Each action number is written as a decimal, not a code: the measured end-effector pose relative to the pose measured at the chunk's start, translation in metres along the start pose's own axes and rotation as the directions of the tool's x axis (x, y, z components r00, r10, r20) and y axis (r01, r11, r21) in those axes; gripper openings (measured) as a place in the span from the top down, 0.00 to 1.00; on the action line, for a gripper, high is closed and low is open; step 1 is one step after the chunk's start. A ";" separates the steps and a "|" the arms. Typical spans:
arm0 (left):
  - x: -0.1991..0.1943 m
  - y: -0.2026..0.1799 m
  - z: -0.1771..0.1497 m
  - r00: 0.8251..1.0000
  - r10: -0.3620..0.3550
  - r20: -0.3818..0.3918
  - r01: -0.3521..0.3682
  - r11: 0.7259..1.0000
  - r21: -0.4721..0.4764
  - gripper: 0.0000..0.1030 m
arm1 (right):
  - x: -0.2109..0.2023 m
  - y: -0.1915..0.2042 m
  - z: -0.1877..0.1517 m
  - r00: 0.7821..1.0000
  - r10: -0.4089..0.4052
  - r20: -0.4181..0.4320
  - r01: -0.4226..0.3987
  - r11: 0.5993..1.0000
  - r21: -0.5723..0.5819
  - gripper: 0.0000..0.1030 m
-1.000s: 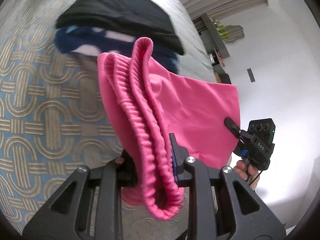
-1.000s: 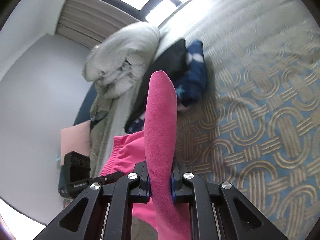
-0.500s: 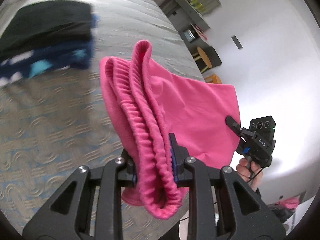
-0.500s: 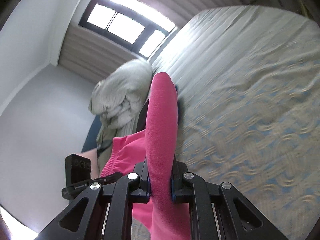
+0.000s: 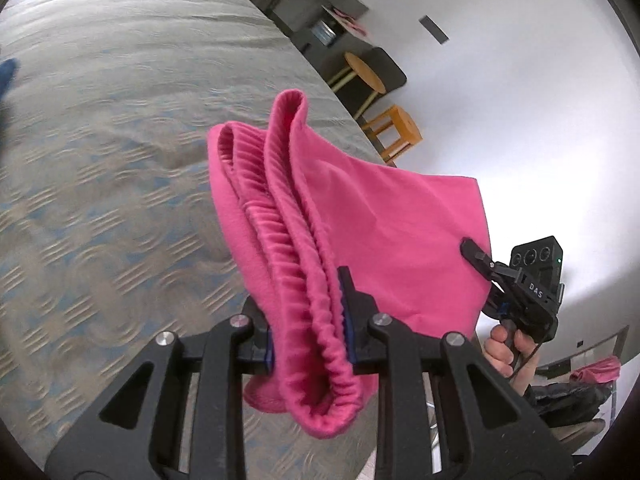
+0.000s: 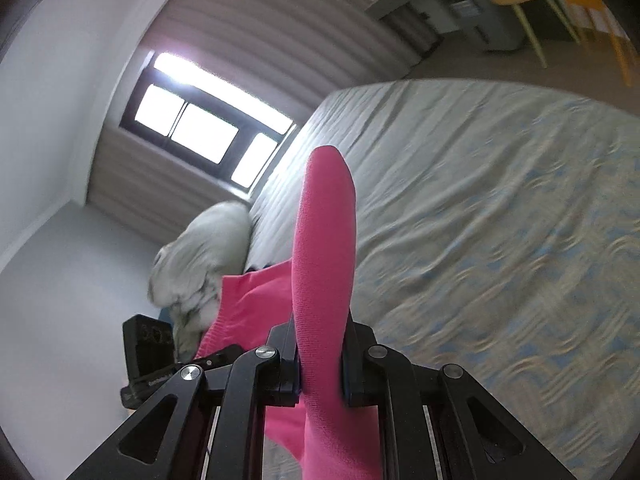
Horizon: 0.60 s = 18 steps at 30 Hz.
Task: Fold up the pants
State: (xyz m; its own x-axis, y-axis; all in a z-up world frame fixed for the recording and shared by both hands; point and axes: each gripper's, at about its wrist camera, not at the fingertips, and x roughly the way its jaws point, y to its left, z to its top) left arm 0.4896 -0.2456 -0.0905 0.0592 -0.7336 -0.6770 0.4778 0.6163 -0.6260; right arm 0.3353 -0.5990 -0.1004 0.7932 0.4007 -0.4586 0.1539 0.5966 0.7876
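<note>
The pink pants (image 5: 360, 208) hang in the air above the bed, stretched between both grippers. My left gripper (image 5: 308, 320) is shut on the bunched ribbed waistband. My right gripper (image 6: 320, 360) is shut on a smooth folded pink edge (image 6: 324, 260) that stands up between its fingers. In the left wrist view the right gripper (image 5: 480, 258) shows pinching the far lower corner of the cloth, with the hand that holds it below. In the right wrist view the left gripper (image 6: 208, 360) shows at lower left holding the pink waistband.
The bed (image 5: 100, 160) with a patterned grey-blue cover lies beneath. A rumpled grey duvet (image 6: 200, 264) sits at its far side under a window (image 6: 200, 132). Wooden stools (image 5: 394, 128) and a grey shelf unit (image 5: 316, 4) stand beyond the bed.
Both grippers have swung with the pants away from the folded black and navy clothes pile, which has left view. The grip on the pants is unchanged.
</note>
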 end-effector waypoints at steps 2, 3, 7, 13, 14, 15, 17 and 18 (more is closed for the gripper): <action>0.018 -0.008 0.005 1.000 -0.021 -0.005 0.021 1.000 0.004 0.74 | -0.008 -0.017 0.008 1.000 -0.018 0.021 0.018 1.000 0.009 0.88; 0.033 -0.009 0.009 0.999 -0.029 -0.014 0.029 1.000 0.005 0.74 | -0.012 -0.029 0.013 0.999 -0.031 0.031 0.030 0.999 0.017 0.88; 0.080 -0.015 0.015 0.998 -0.031 -0.062 0.031 1.000 -0.001 0.74 | -0.018 -0.067 0.022 0.997 -0.064 0.050 0.061 0.996 0.060 0.88; 0.124 -0.012 0.011 0.995 0.034 -0.098 -0.033 0.999 0.014 0.72 | -0.018 -0.121 0.020 0.992 -0.118 0.054 0.111 0.986 0.125 0.88; 0.129 -0.009 0.010 0.992 0.058 -0.110 -0.057 0.998 0.009 0.67 | -0.016 -0.127 0.018 0.990 -0.131 0.049 0.124 0.984 0.130 0.88; 0.133 -0.001 0.008 0.987 0.078 -0.138 -0.080 0.997 -0.009 0.63 | -0.014 -0.135 0.016 0.989 -0.144 0.045 0.137 0.980 0.142 0.88; 0.130 0.011 0.008 0.987 0.035 -0.155 -0.043 0.998 -0.052 0.60 | -0.014 -0.153 0.016 0.990 -0.133 0.037 0.124 0.975 0.185 0.84; 0.125 0.014 0.008 0.988 0.023 -0.155 -0.034 0.997 -0.064 0.58 | -0.015 -0.161 0.015 0.992 -0.123 0.028 0.114 0.967 0.229 0.80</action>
State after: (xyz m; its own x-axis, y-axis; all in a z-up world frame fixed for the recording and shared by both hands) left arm 0.5110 -0.3312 -0.1808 -0.0660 -0.6658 -0.7432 0.4181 0.6579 -0.6264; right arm 0.3078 -0.7116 -0.2146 0.7844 0.3043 -0.5404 0.3737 0.4635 0.8034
